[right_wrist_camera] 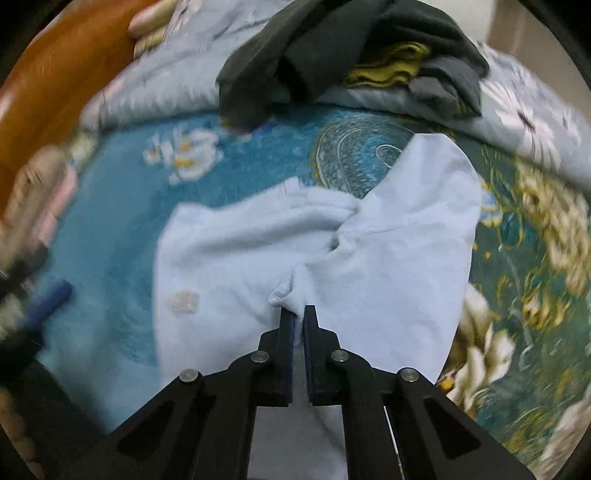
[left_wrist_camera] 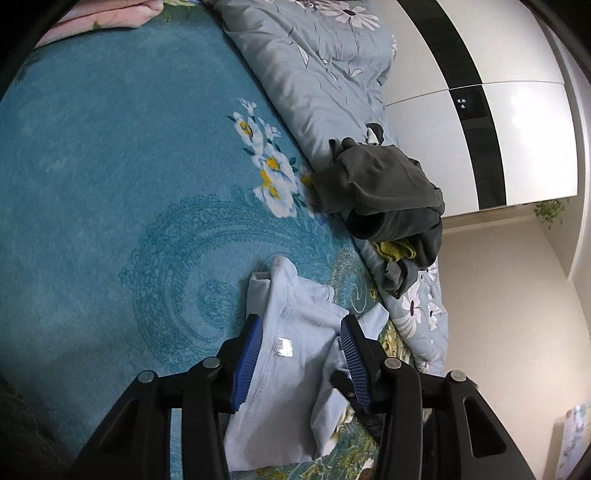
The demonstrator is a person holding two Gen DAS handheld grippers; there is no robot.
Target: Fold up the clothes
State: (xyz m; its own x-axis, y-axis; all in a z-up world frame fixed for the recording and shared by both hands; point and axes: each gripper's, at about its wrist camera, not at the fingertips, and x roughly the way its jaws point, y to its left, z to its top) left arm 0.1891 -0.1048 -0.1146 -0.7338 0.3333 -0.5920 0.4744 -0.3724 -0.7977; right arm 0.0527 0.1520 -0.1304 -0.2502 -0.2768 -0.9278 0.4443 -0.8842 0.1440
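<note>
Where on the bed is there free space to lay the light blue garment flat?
The teal blanket is bare between the pink cloth, the white flower print and the light blue garment. It is crowded along the grey quilt, where the dark clothes pile sits.

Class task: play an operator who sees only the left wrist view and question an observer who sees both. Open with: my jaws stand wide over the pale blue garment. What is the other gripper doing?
Observer: The right gripper is shut on a pinched ridge of the pale blue garment, near its middle seam.
Operator: Is the cloth spread flat over there?
Observer: No. It bunches into folds at the pinch, and one lobe stretches toward the grey pile.
Operator: Does my left gripper show in your other view?
Observer: A blurred blue pad shows at the left edge, off the garment, over the teal blanket.
</note>
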